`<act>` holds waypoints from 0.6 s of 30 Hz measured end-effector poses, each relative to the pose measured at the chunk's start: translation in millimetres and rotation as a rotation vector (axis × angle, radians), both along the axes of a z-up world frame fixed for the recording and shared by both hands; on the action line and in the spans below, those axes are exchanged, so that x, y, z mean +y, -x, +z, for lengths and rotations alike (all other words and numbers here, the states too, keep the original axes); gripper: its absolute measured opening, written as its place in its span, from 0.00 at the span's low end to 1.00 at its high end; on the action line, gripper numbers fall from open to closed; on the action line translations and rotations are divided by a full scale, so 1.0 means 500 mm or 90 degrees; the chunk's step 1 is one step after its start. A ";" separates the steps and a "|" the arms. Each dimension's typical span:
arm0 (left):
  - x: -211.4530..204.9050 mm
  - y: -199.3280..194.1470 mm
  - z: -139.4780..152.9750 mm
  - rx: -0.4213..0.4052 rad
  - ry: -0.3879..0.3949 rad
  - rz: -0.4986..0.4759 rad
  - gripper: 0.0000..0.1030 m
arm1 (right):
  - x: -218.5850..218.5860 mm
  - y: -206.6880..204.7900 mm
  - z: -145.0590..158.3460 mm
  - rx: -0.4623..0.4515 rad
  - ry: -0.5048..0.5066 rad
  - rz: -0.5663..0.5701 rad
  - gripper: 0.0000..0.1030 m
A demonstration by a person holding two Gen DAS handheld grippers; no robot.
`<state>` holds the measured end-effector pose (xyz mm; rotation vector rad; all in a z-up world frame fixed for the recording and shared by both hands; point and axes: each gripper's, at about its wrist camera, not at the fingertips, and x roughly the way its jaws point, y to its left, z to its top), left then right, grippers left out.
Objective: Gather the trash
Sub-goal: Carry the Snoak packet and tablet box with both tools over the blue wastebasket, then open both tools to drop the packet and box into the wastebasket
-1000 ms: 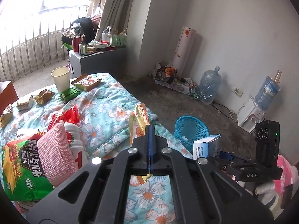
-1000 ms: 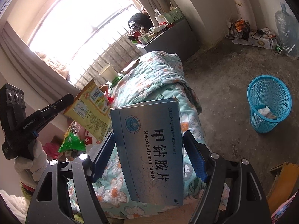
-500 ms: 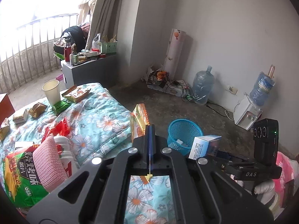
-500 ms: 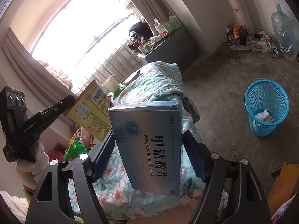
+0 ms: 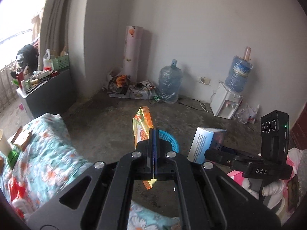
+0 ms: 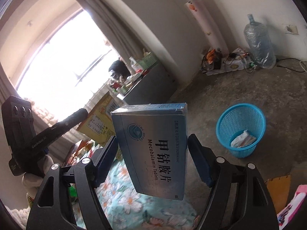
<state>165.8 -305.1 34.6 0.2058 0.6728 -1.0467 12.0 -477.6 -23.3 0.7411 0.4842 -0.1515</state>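
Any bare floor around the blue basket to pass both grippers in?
Yes: bare concrete surrounds the blue basket, out to the floral quilt and the water jug. Crowded: the cable-and-box pile against the wall.

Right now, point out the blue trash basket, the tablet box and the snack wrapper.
blue trash basket (image 6: 240, 129): right wrist view, on its mesh wall.
tablet box (image 6: 153, 149): right wrist view, on the printed front face.
snack wrapper (image 5: 141, 127): left wrist view, on the orange and yellow part above the gripper tips.

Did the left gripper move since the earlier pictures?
Yes. The left gripper, shut on the snack wrapper, swung off the bed toward the blue basket.
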 end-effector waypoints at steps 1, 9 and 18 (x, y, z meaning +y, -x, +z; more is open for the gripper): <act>-0.038 -0.006 -0.011 0.010 -0.004 -0.015 0.00 | -0.031 0.001 -0.005 0.005 -0.003 -0.024 0.71; -0.310 -0.087 -0.185 0.080 -0.091 -0.078 0.00 | -0.211 -0.059 -0.137 0.097 -0.041 -0.122 0.71; -0.493 -0.180 -0.347 0.064 -0.159 -0.054 0.48 | -0.366 -0.207 -0.328 0.163 -0.132 -0.167 0.75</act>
